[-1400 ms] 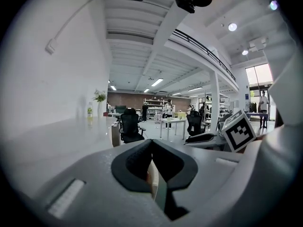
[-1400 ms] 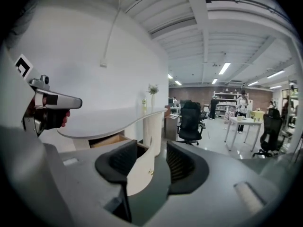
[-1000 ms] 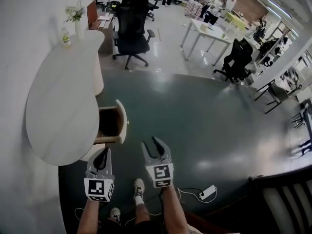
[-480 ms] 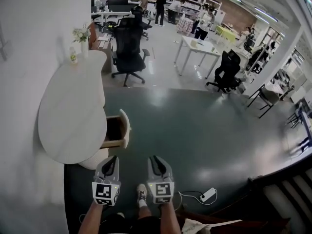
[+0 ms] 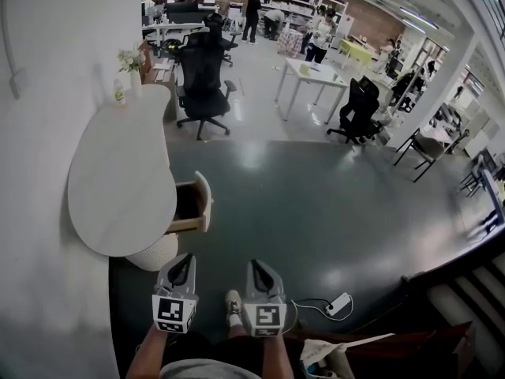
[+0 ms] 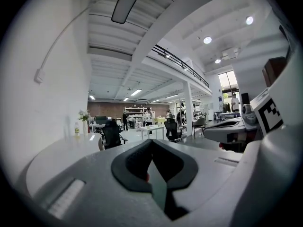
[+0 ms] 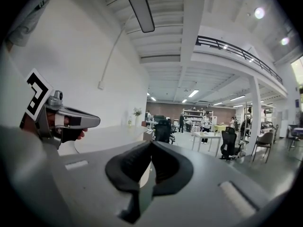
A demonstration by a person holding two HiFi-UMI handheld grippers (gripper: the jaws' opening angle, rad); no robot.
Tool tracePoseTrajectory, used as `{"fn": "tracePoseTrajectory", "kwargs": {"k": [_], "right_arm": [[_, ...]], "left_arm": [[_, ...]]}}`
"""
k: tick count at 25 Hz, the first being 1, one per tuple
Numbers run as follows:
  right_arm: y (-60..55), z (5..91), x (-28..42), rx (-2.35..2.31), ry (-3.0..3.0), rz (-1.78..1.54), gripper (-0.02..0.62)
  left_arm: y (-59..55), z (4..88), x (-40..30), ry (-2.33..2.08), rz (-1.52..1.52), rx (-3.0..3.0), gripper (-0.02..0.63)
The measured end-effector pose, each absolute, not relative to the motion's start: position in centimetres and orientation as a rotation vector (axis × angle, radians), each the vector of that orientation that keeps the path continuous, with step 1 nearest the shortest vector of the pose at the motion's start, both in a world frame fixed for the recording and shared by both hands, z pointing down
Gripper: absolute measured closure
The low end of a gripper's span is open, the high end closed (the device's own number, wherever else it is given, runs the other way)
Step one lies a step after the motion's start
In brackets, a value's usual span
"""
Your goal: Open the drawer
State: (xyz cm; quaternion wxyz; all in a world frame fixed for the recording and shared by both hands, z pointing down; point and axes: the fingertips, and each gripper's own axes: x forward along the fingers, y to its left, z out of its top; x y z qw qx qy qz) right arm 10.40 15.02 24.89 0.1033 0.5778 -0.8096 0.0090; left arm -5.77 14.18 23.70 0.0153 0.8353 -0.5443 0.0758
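**Left gripper (image 5: pixel 183 260) and right gripper (image 5: pixel 256 265) pressed shut and empty; drawer (image 5: pixel 192 204) already standing open**

Head view: both grippers are held low and side by side, close to the person's body, with feet seen between them on the dark floor. Each pair of jaws is pressed together and nothing is pinched. The drawer is found ahead and to the left, well apart from both grippers. It is pulled out from under the white table top (image 5: pixel 118 172), its pale front turned toward the open floor. Its wooden inside is exposed and nothing is seen in it, though the back part is hidden beneath the table top. A small bottle (image 5: pixel 119 93) and a vase of flowers (image 5: pixel 130 58) are set at the table's far end. A black office chair (image 5: pixel 201 69) is placed beyond, and a white power strip (image 5: pixel 338 305) is laid on the floor to the right.

Left gripper view: the dark pads are seen meeting at their tips, with nothing between them. The table top is spread out beyond on the left; the drawer is not shown.

Right gripper view: the pads are likewise closed on nothing. The left gripper is seen at the left edge.

The opening step is judged complete. Should more travel be wanted, one pair of jaws would need to be spread and brought back to the drawer front.
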Motion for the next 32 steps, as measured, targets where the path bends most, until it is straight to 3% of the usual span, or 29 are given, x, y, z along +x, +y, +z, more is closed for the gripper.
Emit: {"fn": "tracePoseTrajectory", "kwargs": {"k": [32], "right_arm": [[15.3,23.9,9.5,1.711,-2.434,0.001,0.591]], "left_arm": [[14.5,22.1,-6.5,-1.730,0.253,2.634,0.597]]}}
